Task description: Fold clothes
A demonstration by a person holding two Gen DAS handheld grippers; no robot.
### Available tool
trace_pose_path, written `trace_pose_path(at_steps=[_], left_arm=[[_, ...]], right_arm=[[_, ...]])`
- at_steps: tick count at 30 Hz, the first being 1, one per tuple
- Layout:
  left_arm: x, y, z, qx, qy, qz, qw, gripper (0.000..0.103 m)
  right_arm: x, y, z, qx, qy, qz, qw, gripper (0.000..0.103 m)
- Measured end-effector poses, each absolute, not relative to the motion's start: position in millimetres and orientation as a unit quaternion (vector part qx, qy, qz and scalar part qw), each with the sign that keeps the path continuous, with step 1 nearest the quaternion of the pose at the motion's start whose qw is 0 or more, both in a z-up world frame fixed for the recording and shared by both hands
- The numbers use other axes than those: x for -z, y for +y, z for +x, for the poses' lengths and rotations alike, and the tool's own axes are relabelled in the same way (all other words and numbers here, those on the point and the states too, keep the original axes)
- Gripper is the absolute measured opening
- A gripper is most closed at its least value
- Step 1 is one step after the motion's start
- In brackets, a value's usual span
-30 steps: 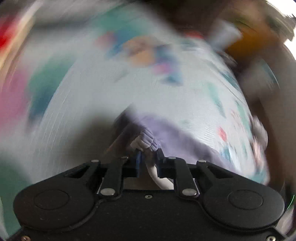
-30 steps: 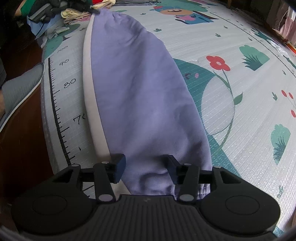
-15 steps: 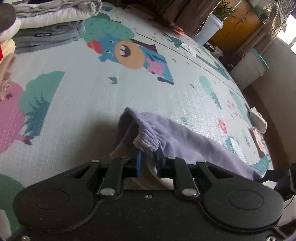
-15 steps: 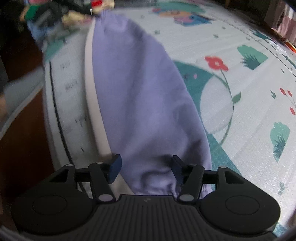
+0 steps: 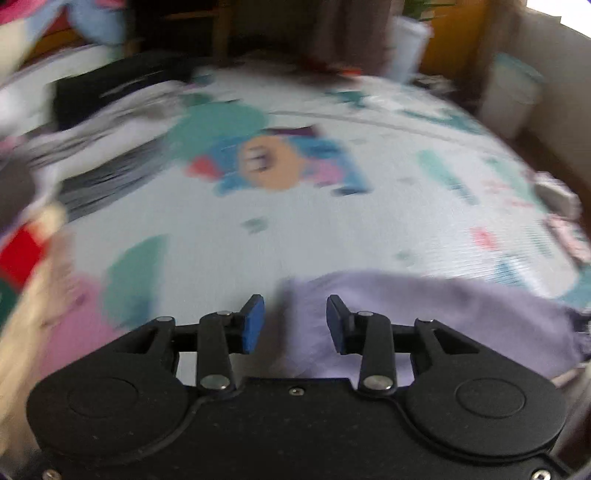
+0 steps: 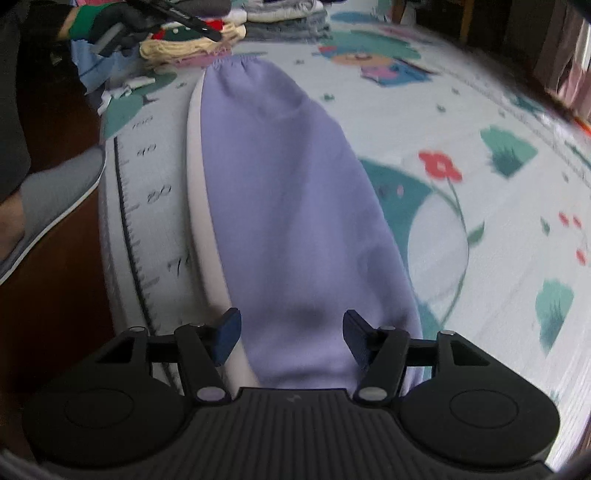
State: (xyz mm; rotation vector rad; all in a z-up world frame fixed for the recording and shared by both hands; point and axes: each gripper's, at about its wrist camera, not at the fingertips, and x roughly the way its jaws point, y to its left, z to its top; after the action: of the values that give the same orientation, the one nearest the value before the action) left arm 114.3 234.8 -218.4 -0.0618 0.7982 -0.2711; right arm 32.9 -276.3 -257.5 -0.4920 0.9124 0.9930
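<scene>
Your lavender cotton trousers with a white side stripe lie flat and lengthwise on the printed cartoon play mat, running from 6 o'clock up to 12 in the right wrist view. Your left gripper is opening, pads clear of the cloth and nothing pinched, with the trousers' edge lying just under and to 3 o'clock of it. Your right gripper stands half open over the cuff end, gripping nothing. Looks like one lengthwise fold is done; the crosswise folds are left. A stack of folded clothes waits at 12.
</scene>
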Motion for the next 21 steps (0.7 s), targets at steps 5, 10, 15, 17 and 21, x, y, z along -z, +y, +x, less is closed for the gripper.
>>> trace_pose_path(at_steps=[5,10,15,17,21], left_arm=[[265.4,194.5,135.0,0.169,0.383,0.074,0.905,0.036],[289.8,215.3,135.1,0.147,0.376,0.076,0.912,0.029],[275.8,217.0,134.0,0.151,0.376,0.062,0.912,0.029],[260.8,204.2,124.4,0.155,0.354,0.085,0.918,0.033],[256.3,173.2,110.5,0.204,0.345,0.125,0.908,0.036]], right_arm=[[274.3,-261.9,54.3,-0.429,0.431,-0.223,0.762,0.066],[286.1,-269.4,52.9,-0.416,0.441,-0.22,0.764,0.072],[279.8,-274.8,45.6,-0.41,0.437,-0.223,0.769,0.071],[274.2,-273.9,40.0,-0.419,0.429,-0.223,0.769,0.071],[279.5,-265.2,31.0,-0.434,0.443,-0.236,0.748,0.074]])
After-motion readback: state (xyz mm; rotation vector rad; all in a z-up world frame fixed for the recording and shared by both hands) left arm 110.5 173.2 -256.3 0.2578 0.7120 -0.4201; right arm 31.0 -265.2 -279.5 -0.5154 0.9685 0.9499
